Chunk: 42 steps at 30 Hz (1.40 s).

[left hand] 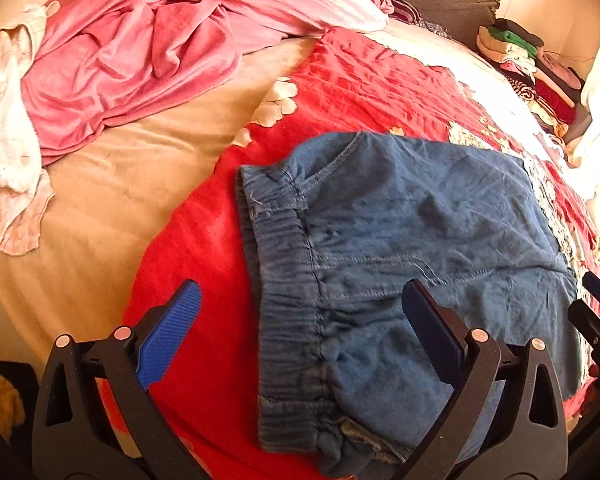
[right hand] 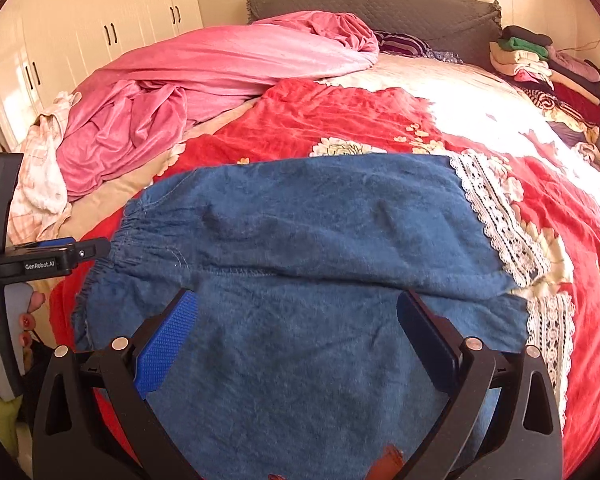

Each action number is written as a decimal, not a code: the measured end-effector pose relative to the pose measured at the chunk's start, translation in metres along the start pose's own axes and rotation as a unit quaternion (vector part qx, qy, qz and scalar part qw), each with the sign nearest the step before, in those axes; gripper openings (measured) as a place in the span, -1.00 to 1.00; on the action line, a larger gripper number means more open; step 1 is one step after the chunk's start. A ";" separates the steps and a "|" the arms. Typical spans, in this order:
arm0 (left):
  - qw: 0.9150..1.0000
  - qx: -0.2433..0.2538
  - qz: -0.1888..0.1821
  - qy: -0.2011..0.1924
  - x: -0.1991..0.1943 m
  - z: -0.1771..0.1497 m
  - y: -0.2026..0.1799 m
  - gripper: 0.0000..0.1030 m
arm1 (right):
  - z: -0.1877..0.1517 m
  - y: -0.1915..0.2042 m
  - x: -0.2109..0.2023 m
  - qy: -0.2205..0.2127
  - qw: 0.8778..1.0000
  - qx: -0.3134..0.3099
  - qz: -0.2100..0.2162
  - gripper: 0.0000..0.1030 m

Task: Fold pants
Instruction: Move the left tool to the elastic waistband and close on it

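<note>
A: What is getting cut off or lost here?
B: The near edge of the pants (right hand: 300,248) is running out under the bottom of the right wrist view, so I cannot tell how far the cloth is reaching toward the camera. Sunlight is washing out the far right part of the red blanket (right hand: 340,120), hiding its pattern there. In the left wrist view the waistband corner nearest the lens is slipping behind the gripper frame.

A: How are the pants looking?
B: Blue denim, lying flat on the red blanket and folded so one leg is lying on the other. The elastic waistband (left hand: 288,312) is bunching in fine gathers at the left end, and white lace trim (right hand: 500,224) is edging the leg hems at the right. Soft creases are showing across the cloth.

A: And the tongs?
B: The left gripper (left hand: 302,296) is hanging over the waistband end, its fingers spread wide and pinching nothing; one pad is sitting over red blanket, the other over denim. The right gripper (right hand: 298,306) is hovering over the middle of the pants, likewise spread apart and gripping nothing. A pink quilt (right hand: 204,80) is lying well apart, behind
</note>
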State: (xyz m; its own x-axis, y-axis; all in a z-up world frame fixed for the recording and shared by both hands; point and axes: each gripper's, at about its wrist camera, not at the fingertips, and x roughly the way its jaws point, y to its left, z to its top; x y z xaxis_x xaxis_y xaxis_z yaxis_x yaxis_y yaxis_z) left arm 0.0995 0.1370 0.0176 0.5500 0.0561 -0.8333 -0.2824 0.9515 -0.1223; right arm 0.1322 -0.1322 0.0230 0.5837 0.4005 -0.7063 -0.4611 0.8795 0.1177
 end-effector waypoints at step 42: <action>0.996 0.057 -0.054 -0.050 0.035 0.060 0.018 -0.37 | 0.135 0.047 0.163 0.067 0.964 -0.240 0.089 0.92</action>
State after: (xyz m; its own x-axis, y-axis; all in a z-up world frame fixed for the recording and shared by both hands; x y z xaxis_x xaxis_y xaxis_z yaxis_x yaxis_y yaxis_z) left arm 0.1610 0.1742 0.0180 0.6492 -0.0248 -0.7602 -0.1289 0.9814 -0.1421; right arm 0.2962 0.0095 0.0075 0.3901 0.4698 -0.7919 -0.8209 0.5670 -0.0681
